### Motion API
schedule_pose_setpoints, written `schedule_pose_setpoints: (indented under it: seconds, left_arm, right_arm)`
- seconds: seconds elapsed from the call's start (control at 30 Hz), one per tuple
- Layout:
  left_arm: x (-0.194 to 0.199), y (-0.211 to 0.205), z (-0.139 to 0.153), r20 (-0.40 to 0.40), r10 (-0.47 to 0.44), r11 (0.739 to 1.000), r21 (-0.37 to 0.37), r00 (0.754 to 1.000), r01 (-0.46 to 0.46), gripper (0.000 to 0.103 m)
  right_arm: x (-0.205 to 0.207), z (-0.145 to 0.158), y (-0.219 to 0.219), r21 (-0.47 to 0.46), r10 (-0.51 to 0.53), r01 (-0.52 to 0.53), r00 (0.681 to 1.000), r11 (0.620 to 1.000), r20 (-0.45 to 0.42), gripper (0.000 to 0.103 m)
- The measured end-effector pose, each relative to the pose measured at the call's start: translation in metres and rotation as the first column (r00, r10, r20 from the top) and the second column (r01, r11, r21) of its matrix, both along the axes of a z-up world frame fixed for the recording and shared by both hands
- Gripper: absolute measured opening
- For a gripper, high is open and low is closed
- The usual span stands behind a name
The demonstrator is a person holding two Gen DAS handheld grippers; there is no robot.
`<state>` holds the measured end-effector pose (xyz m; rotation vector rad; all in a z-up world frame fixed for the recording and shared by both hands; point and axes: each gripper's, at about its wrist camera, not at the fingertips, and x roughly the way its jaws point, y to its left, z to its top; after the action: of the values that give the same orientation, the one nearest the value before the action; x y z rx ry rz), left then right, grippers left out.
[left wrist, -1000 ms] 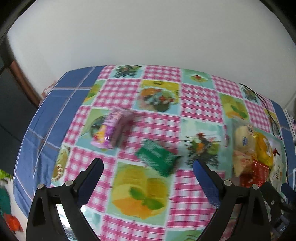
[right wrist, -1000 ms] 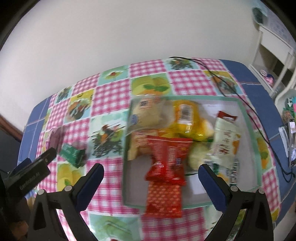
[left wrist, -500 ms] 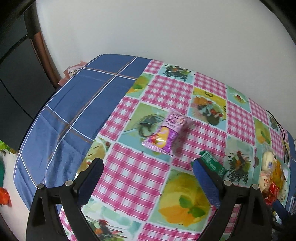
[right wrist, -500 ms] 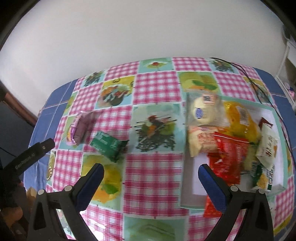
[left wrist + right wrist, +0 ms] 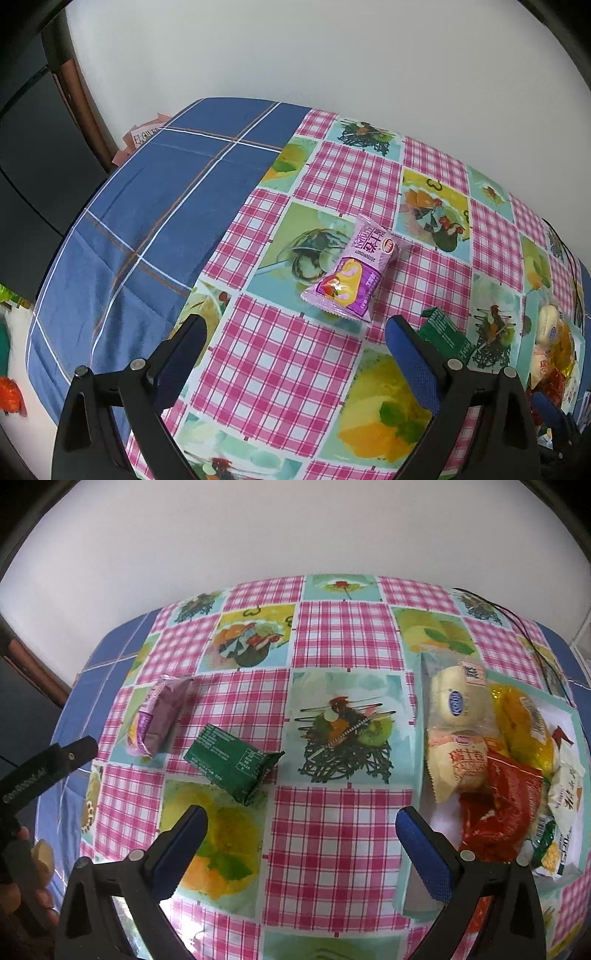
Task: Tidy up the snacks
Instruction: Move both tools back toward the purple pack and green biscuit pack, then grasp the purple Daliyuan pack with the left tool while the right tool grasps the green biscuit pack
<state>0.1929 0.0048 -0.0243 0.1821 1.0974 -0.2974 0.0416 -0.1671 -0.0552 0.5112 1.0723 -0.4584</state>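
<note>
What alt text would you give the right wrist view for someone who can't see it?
The open right gripper hovers empty above a patchwork tablecloth, with a green snack packet and a purple snack packet lying loose ahead to its left. At right, a tray holds a pile of wrapped snacks.

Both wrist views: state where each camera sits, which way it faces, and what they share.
Left wrist: on the left gripper, open, facing the purple packet and blue cloth.
Right wrist: on the right gripper, open, facing the green packet and snack tray; a hand shows.
Shared: both packets, the tray.
</note>
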Motion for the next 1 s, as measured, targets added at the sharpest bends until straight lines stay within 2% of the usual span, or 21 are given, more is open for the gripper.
schedule_pose_setpoints:
  seconds: [0.3,0.53,0.7,0.8,0.93,0.97,1.0]
  left_arm:
    - [0.020,-0.007,-0.015,-0.025,-0.005,1.000,-0.021,1.000,0.004,0.097]
    - [0.030,-0.016,-0.027,-0.048,-0.023,0.999,-0.034,0.999,0.021,0.097]
    - [0.035,-0.030,-0.032,-0.031,-0.055,0.998,-0.031,0.998,0.054,0.097]
    - [0.040,-0.038,-0.040,-0.034,-0.061,0.998,-0.037,0.998,0.060,0.097]
    - [0.048,-0.045,-0.055,-0.044,-0.077,0.996,-0.047,0.996,0.075,0.096]
    - [0.049,-0.046,-0.058,-0.046,-0.079,0.996,-0.053,0.996,0.077,0.095]
    - [0.051,-0.047,-0.060,-0.050,-0.082,0.995,-0.063,0.995,0.078,0.089]
  right_arm:
    - [0.029,-0.016,0.004,-0.023,0.057,-0.058,0.998,0.998,-0.032,0.103]
    - [0.056,-0.027,0.020,-0.040,0.155,-0.157,0.987,0.987,-0.049,0.103]
    - [0.075,-0.039,0.026,-0.062,0.198,-0.201,0.979,0.978,-0.054,0.103]
    - [0.084,-0.046,0.023,-0.095,0.195,-0.200,0.979,0.975,-0.058,0.103]
    - [0.088,-0.057,0.005,-0.073,0.143,-0.145,0.989,0.987,-0.035,0.102]
    - [0.088,-0.058,0.002,-0.067,0.132,-0.133,0.991,0.989,-0.026,0.100]
    - [0.088,-0.059,-0.003,-0.061,0.118,-0.119,0.993,0.991,-0.018,0.098]
